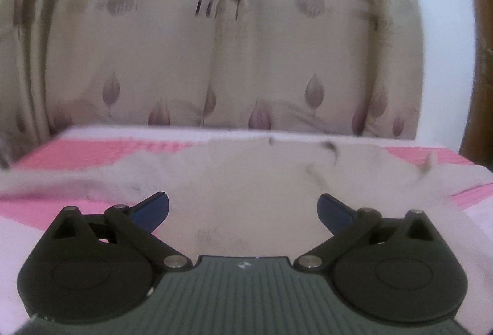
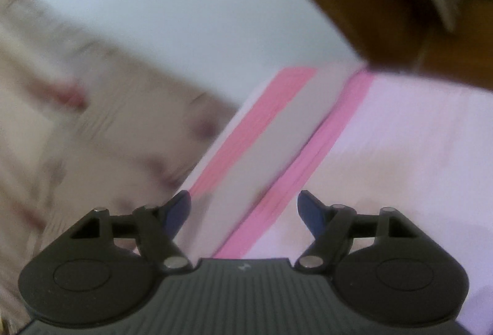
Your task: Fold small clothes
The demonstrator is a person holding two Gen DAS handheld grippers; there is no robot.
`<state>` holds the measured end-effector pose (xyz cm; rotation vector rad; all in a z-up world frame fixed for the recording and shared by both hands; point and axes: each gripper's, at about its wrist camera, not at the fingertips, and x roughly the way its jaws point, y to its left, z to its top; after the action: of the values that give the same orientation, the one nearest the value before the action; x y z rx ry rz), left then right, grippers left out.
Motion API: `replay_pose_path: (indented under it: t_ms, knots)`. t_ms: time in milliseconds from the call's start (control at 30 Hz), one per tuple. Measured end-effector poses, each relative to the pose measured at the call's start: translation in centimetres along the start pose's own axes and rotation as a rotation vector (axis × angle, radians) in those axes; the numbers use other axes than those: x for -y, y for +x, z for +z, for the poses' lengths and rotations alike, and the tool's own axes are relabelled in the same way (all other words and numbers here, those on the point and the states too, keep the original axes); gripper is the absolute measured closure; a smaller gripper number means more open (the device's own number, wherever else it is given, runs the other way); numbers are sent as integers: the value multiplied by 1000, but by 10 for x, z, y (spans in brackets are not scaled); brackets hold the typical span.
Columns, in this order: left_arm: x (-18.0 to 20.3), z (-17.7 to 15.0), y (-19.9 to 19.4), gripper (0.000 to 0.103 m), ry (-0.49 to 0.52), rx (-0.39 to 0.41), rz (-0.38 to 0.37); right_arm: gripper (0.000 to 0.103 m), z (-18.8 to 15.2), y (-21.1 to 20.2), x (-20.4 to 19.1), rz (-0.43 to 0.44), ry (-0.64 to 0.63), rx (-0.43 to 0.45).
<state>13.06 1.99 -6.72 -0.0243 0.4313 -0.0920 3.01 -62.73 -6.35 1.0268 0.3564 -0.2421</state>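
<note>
Only the left wrist view showed the pale, crumpled small garment beneath the wide-open, empty left gripper, while the right gripper, open and empty too, faced the pink-and-white striped sheet.

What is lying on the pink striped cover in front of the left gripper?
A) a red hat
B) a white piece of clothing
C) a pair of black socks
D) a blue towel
B: a pale white garment lies spread across the pink striped cover, ahead of the open left gripper.

Low wrist views (shared pink sheet)
</note>
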Motion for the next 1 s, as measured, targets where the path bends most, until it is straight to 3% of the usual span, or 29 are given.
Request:
replay_pose_path:
  t_ms: [100, 267, 600, 667, 700, 733, 800, 867, 933, 1000]
  knots:
    - [-16, -6, 21, 7, -94, -104, -25, 26, 33, 27, 27, -24, 120, 32]
    - [-27, -10, 20, 9, -147, -109, 23, 26, 65, 68, 51, -32, 179, 49]
    - [-27, -11, 21, 3, -143, -132, 49, 27, 84, 128, 35, -88, 63, 43]
    - [-30, -12, 23, 3, -165, -144, 56, 33, 85, 135, 31, -116, 31, 43]
    - [-32, -12, 24, 3, -177, -152, 57, 42, 85, 138, 27, -140, 3, 42]
    - [-34, -12, 25, 3, -186, -158, 56, 69, 86, 140, 25, -176, -18, 31]
    - [-36, -13, 27, 3, -200, -169, 61, 93, 87, 139, 28, -217, -29, 2]
    - [-37, -13, 28, 3, -213, -170, 63, 92, 89, 124, 27, -188, -10, 53]
    - [-39, -13, 26, 3, -227, -158, 75, 92, 90, 104, 19, -51, 51, 126]
    - [-40, -14, 25, 3, -237, -152, 74, 92, 91, 90, -8, 26, 33, 161]
